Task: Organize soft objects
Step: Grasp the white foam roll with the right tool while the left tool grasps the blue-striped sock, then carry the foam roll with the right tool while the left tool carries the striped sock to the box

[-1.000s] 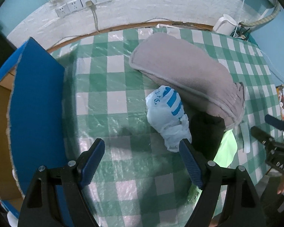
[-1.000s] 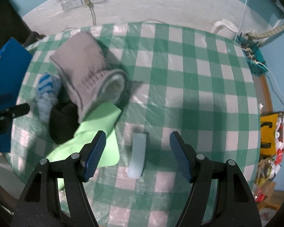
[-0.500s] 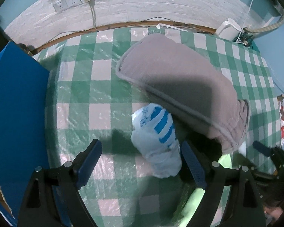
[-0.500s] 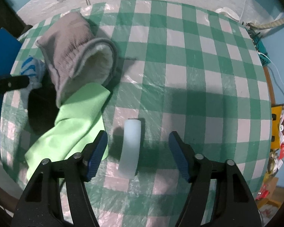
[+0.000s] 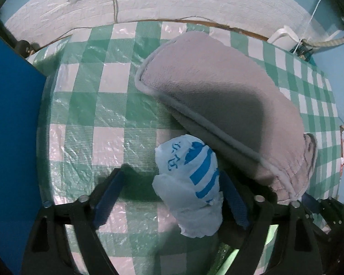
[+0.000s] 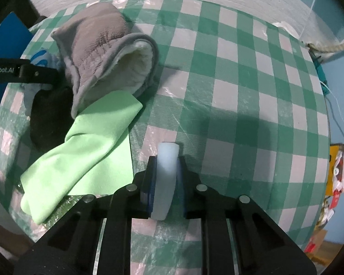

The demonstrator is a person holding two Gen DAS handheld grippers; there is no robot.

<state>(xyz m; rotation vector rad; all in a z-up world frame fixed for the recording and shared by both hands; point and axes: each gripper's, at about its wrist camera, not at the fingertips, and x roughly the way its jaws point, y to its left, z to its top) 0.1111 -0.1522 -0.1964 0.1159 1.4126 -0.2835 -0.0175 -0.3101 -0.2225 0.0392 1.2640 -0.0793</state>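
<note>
A bench (image 6: 240,73) with a green and white checked cloth under clear plastic.

A big grey fluffy blanket (image 5: 217,96) lies folded on the bench, in the upper left of the right wrist picture. Just below it lie a light green cloth (image 6: 91,142) and something dark (image 6: 48,119), both touching the blanket. A white bag with blue stripes (image 5: 190,181) sits beside the blanket's edge. A pale white strip (image 6: 166,178) lies at the lower middle.

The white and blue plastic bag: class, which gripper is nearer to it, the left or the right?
Left. The left gripper straddles the white and blue plastic bag, its fingers not yet pressing it. The right gripper is across the pile, shut on a white strip.
</note>
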